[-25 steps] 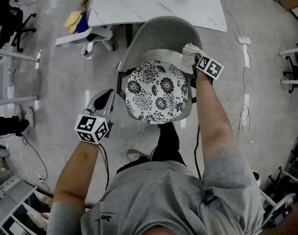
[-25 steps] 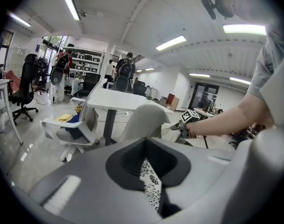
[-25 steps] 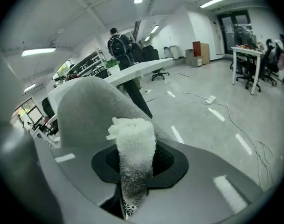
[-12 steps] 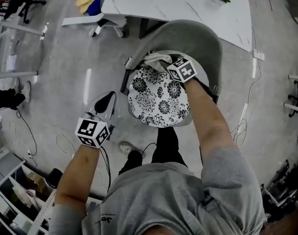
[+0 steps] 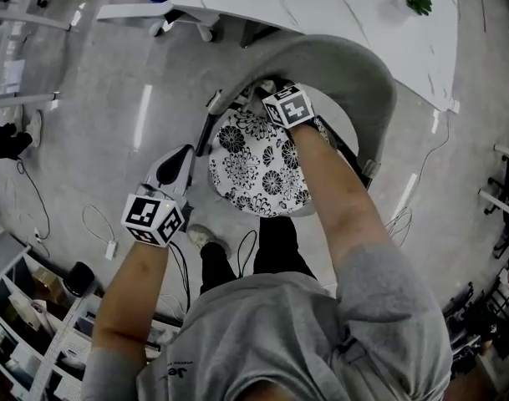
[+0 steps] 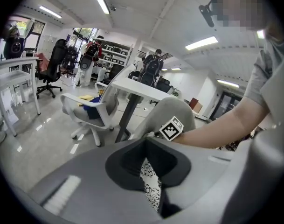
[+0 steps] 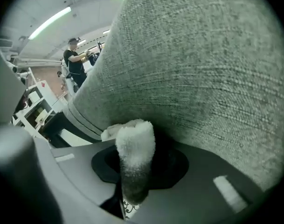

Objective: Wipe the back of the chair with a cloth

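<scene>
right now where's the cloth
In the right gripper view, the cloth is clamped in the right gripper against the chair back, above the patterned cushion.

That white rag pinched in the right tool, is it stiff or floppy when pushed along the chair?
Probably floppy: the cloth bulges into a soft roll where the right tool pinches it. Its fluffy pile likely drags on the coarse weave of the chair back rather than slipping. It seems light, held by one pinch.
</scene>
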`<act>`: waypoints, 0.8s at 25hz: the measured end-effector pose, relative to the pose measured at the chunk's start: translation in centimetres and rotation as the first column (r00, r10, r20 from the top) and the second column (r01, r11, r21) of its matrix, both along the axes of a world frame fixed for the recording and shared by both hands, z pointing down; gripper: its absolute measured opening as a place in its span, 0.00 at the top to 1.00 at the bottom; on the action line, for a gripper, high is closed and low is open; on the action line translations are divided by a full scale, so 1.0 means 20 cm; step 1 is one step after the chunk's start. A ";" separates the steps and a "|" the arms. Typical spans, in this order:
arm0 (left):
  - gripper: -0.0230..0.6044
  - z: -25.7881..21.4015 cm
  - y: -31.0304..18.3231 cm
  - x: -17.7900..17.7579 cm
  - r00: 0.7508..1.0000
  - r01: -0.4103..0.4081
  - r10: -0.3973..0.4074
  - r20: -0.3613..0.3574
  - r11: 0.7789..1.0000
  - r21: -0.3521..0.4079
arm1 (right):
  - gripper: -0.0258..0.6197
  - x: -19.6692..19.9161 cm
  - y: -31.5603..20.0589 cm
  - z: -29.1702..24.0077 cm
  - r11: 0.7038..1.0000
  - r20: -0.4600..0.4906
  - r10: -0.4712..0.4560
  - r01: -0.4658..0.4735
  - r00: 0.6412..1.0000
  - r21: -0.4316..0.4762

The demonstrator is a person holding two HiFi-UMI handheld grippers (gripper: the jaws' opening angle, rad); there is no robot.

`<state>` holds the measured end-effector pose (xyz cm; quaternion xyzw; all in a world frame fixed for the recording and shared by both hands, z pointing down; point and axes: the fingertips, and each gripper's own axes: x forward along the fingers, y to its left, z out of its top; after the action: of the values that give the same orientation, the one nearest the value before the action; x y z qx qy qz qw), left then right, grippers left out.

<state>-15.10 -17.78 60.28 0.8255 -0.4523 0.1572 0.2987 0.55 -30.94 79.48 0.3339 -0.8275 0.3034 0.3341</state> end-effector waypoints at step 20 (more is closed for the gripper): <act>0.88 -0.08 -0.18 0.18 0.991 -0.134 0.134 0.017 0.989 0.060 | 0.83 0.82 0.01 0.04 0.820 -0.097 0.570 -0.572 0.816 0.009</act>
<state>-11.44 -21.34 58.75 0.8617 -0.4024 0.1685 0.2591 16.93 -30.78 80.37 0.5771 -0.6695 0.3816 0.2705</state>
